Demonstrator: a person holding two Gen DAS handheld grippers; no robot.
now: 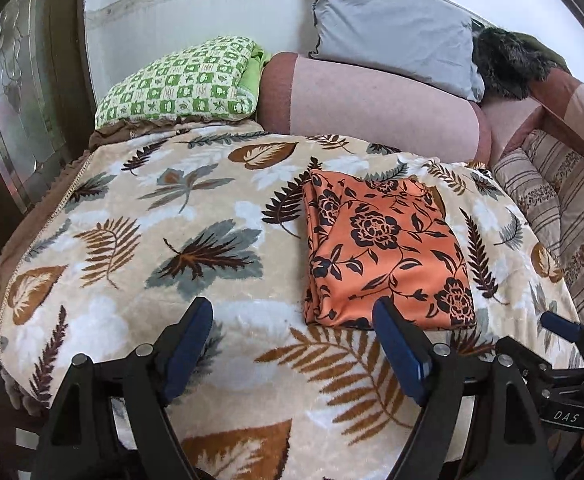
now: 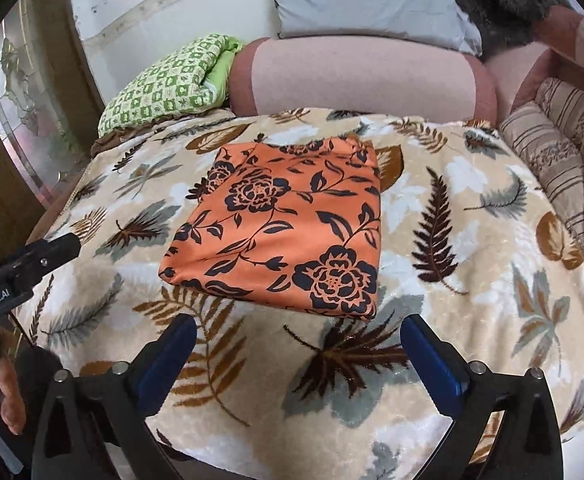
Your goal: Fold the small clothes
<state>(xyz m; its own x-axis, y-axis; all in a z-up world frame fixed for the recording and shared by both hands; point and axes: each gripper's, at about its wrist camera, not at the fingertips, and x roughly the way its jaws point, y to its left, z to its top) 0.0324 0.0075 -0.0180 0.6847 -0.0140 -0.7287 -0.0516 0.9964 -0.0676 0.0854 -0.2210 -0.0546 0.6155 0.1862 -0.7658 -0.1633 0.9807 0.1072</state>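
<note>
Leaf-print blanket (image 2: 472, 208) bears folded orange cloth (image 2: 283, 224); both grippers (image 1: 296, 320) (image 2: 298, 334) hover spread, empty.

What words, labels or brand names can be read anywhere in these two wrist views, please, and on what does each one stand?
"DAS": white letters on the black body of the right gripper, seen at the lower right edge of the left wrist view.
"GenRobot.AI": white letters on the black body of the left gripper, seen at the left edge of the right wrist view.
The folded orange floral cloth and the leaf-patterned beige blanket carry no readable text.
</note>
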